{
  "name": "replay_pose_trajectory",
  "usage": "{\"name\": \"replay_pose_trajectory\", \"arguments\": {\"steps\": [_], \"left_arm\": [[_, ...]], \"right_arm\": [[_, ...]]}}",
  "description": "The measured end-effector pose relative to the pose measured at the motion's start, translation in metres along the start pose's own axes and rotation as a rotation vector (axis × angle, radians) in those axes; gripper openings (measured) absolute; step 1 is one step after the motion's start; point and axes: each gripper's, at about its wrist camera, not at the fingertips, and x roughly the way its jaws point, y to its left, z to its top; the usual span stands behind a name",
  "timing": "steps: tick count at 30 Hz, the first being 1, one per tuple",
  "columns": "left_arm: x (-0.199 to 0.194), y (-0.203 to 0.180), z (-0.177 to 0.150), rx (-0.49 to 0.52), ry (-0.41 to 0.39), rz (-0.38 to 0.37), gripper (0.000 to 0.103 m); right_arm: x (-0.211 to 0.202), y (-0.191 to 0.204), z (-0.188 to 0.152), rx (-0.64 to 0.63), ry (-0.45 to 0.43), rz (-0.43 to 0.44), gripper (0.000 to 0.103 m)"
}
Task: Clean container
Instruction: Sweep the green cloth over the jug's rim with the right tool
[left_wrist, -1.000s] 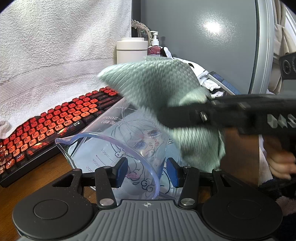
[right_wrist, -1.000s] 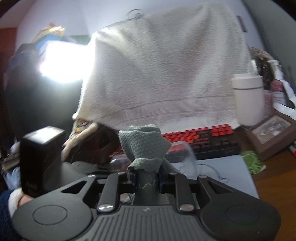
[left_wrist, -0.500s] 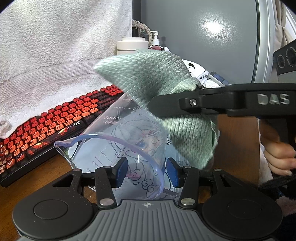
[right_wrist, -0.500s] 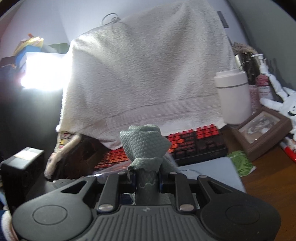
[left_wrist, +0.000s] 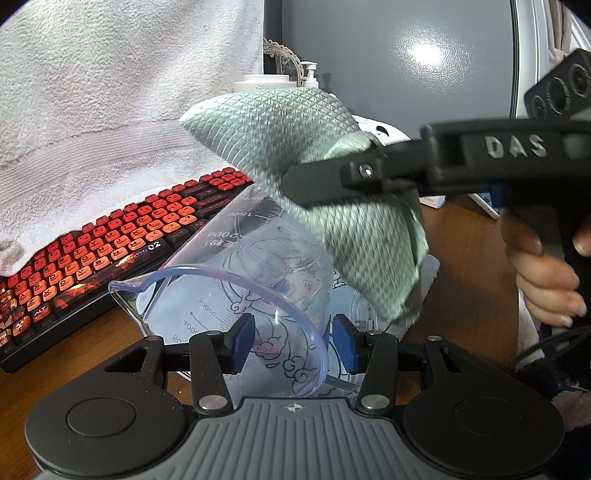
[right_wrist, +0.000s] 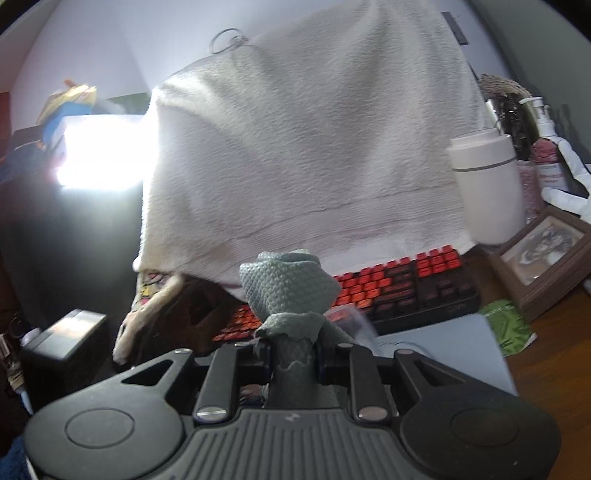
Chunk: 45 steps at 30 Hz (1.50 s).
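Note:
A clear plastic measuring container (left_wrist: 240, 291) with printed scale marks lies tilted, its rim toward me. My left gripper (left_wrist: 293, 341) is shut on the container's rim wall, blue pads on either side. My right gripper (right_wrist: 293, 354) is shut on a grey-green waffle cloth (right_wrist: 288, 288). In the left wrist view the cloth (left_wrist: 332, 177) hangs over the container's upper right side, with the right gripper's black finger (left_wrist: 369, 173) across it. The container's edge (right_wrist: 351, 317) barely shows in the right wrist view.
A red-keyed keyboard (left_wrist: 110, 236) lies behind the container on the wooden desk (left_wrist: 465, 266). A white towel (right_wrist: 295, 147) hangs behind it. A white canister (right_wrist: 487, 188), pump bottle (right_wrist: 546, 147), picture frame (right_wrist: 543, 258) and grey mat (right_wrist: 443, 350) stand at the right.
The right gripper with the cloth has pulled back to the right and slightly up across the container. The left gripper and container have stayed put.

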Motion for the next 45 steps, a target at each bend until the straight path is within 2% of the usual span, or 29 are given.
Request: {"name": "replay_pose_trajectory", "arguments": {"steps": [5, 8, 14, 19, 26, 33, 41, 45], "left_arm": [[-0.001, -0.001, 0.0, 0.0, 0.0, 0.0, 0.046], [-0.001, -0.001, 0.0, -0.001, 0.0, 0.0, 0.046], [-0.001, 0.0, 0.0, -0.001, 0.0, 0.0, 0.046], [-0.001, 0.0, 0.0, 0.0, 0.0, 0.0, 0.046], [-0.002, 0.0, 0.0, -0.001, 0.0, -0.001, 0.046], [-0.001, 0.001, 0.0, -0.001, 0.0, 0.0, 0.046], [-0.001, 0.0, 0.0, -0.001, 0.0, 0.0, 0.046], [-0.001, 0.0, 0.0, 0.001, 0.0, 0.001, 0.046]], "right_arm": [[0.004, -0.004, 0.004, 0.012, -0.006, -0.031, 0.02], [0.005, 0.004, 0.0, -0.026, -0.008, -0.042, 0.02], [0.006, 0.027, -0.006, -0.083, 0.02, 0.047, 0.021], [0.008, 0.027, -0.004, -0.101, 0.022, 0.063, 0.021], [0.014, 0.001, 0.009, -0.074, -0.011, -0.035, 0.021], [0.018, -0.002, 0.012, -0.028, -0.01, -0.05, 0.021], [0.021, 0.026, 0.003, -0.073, 0.028, 0.064, 0.022], [0.023, 0.025, 0.004, -0.073, 0.032, 0.075, 0.021]]}}
